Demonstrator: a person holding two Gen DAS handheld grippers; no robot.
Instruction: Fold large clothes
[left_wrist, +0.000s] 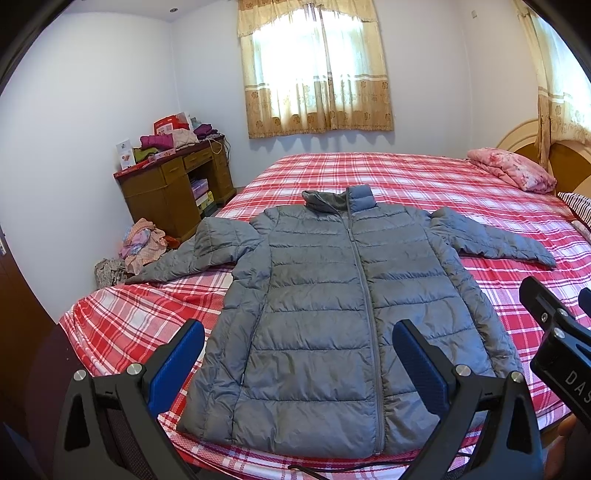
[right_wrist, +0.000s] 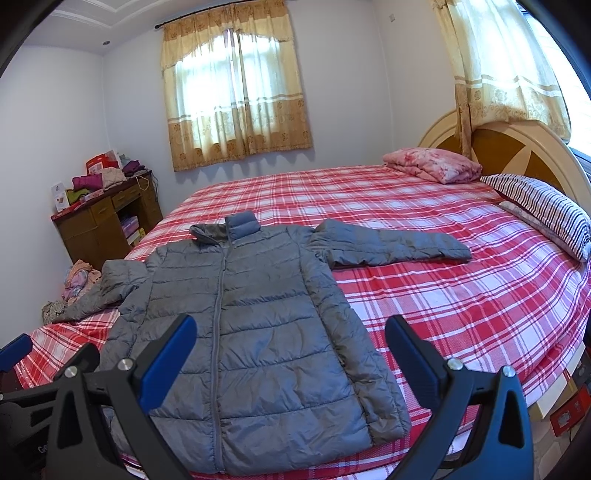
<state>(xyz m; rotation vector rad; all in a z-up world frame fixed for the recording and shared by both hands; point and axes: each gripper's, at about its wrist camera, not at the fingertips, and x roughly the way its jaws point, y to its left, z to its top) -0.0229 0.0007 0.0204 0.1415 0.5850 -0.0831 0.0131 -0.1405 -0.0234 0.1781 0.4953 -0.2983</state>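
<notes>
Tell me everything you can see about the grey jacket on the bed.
The grey jacket is a quilted puffer with a shiny, slightly creased shell and a stand-up collar. It is zipped up and lies flat, front up, on the red plaid bedsheet, hem at the near edge. Both sleeves are spread out sideways; one sleeve reaches the bed's edge. Only the sheet touches it: the left gripper and right gripper are open above it.
</notes>
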